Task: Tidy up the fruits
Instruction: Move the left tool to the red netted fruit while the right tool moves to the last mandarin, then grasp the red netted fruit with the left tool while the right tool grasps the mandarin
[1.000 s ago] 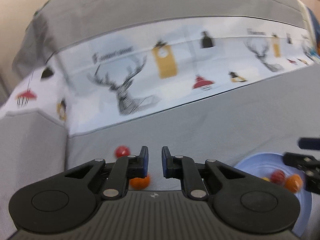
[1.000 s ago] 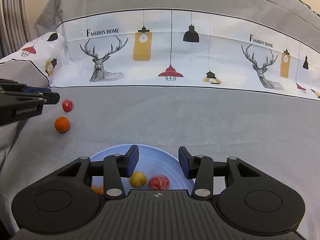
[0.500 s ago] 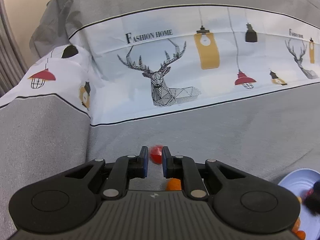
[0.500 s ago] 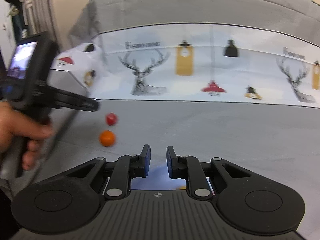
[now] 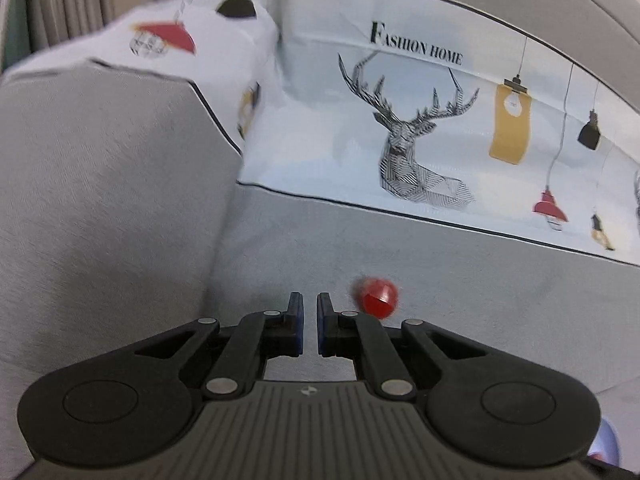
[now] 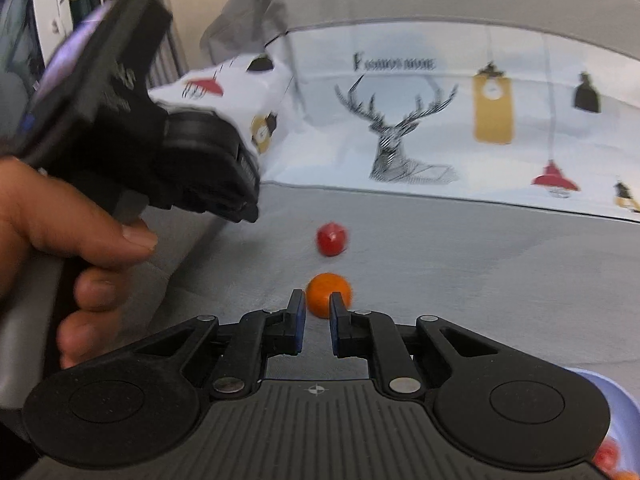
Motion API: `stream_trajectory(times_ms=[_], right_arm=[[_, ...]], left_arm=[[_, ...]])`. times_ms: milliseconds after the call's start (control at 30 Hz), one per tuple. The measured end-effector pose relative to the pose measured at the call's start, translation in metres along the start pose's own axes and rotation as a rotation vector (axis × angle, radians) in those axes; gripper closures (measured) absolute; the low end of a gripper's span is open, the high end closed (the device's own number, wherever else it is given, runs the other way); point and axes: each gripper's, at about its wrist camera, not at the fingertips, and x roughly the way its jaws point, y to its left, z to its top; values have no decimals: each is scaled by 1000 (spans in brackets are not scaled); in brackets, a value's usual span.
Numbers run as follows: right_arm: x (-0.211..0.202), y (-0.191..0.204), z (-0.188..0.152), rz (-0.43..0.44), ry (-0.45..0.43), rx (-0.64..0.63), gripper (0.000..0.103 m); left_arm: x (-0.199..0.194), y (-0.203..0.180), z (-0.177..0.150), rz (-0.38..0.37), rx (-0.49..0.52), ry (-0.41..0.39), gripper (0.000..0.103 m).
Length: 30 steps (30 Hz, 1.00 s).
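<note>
In the left wrist view, the left gripper (image 5: 308,310) is seen with its two blue-padded fingers drawn nearly together, only a narrow slit left between them and nothing held. A small round red fruit (image 5: 377,297) lies on the grey fabric sofa seat (image 5: 460,292), just beyond and to the right of the fingertips, apart from them. Behind the red fruit, a white printed cover with a deer head and hanging lamps (image 5: 424,152) is spread over the backrest; to the left of the red fruit a grey padded armrest (image 5: 104,208) rises. A sliver of a pale blue plate (image 5: 610,446) shows at the lower right edge.

In the right wrist view, the right gripper (image 6: 317,314) is seen with a slightly wider slit between its fingers, also empty. A small round orange fruit (image 6: 326,294) sits on the seat directly ahead of the slit, nearer than the red fruit, which lies just behind it. The orange fruit looks wider than the gap, so the fingers would probably need spreading first. Both fruits are judged light, smooth and apt to roll on the soft cushion; a grip across the widest middle is advised, with gentle pressure. Left of the orange fruit, the person's hand (image 6: 68,248) and the other gripper's body crowd the approach. The plate's rim, with fruit on it, shows at the lower right.
</note>
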Motion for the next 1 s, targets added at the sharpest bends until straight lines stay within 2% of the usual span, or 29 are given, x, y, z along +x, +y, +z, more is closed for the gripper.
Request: stream_trajectory(times_ms=[33,100,133,200,333,367,400,567,700,1000], right_arm=[[8,1,1,-15,6,-8,87],[20,2,2,-35,15,-5,73],[26,1,3,-41,17,2,62],[34,0,3,-55,20,6,54],[52,-6,4,-15,58,26,55],[54,-6,5,-11,64,22,66],[56,-5,6,-13,68,15,68],[54,-7,9,-48,61,27,70],[53,-12,9,-96,62,40,70],[50,-13,8,-128,57,54,70]], left_arm=[[3,1,1,-11,-6,7,96],[7,1,2,-35,-18,16,90],[10,1,2,-56,-25,22,87],[15,0,3,-84,-35,27,77],[30,-6,5,-112,-18,47,73],[34,-9,5,-111,-9,52,71],[38,-10,5,-112,-4,56,69],[56,-18,8,-121,22,83,64],[63,-27,10,-126,54,75,59],[68,-42,8,-134,115,71,58]])
